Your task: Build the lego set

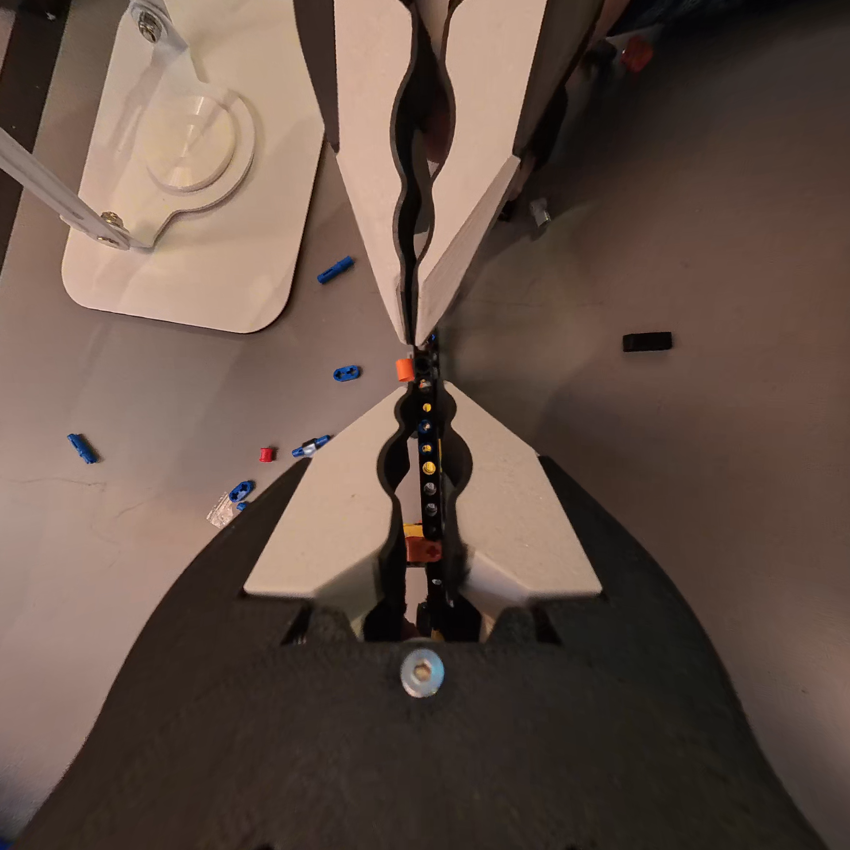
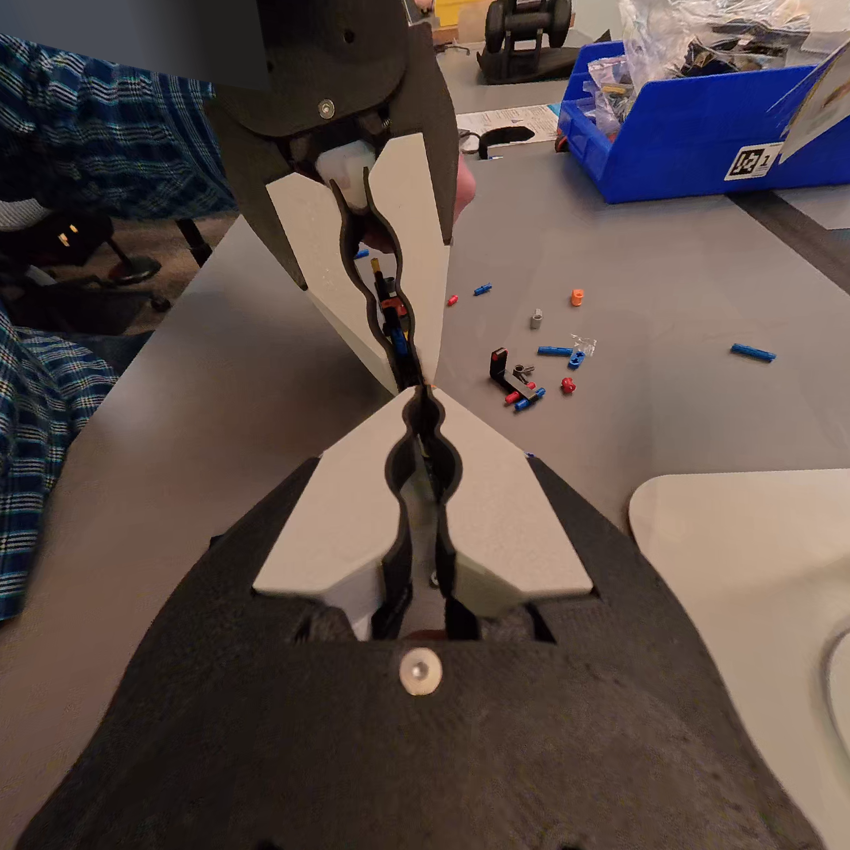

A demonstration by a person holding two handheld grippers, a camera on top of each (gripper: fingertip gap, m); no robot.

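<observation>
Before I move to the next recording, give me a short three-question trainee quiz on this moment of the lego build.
1. True or false: the left gripper has its jaws shut on the black lego beam assembly.
2. Multiple choice: the blue bin in the right wrist view holds A) clear plastic bags of parts, B) a stack of plates, C) nothing.
3. Fill in: the loose orange lego piece lies on the grey ____.

Key: 1 true. 2 A. 3 table. Note that the right gripper meets the left one tip to tip, also shut on the assembly's end.
</observation>
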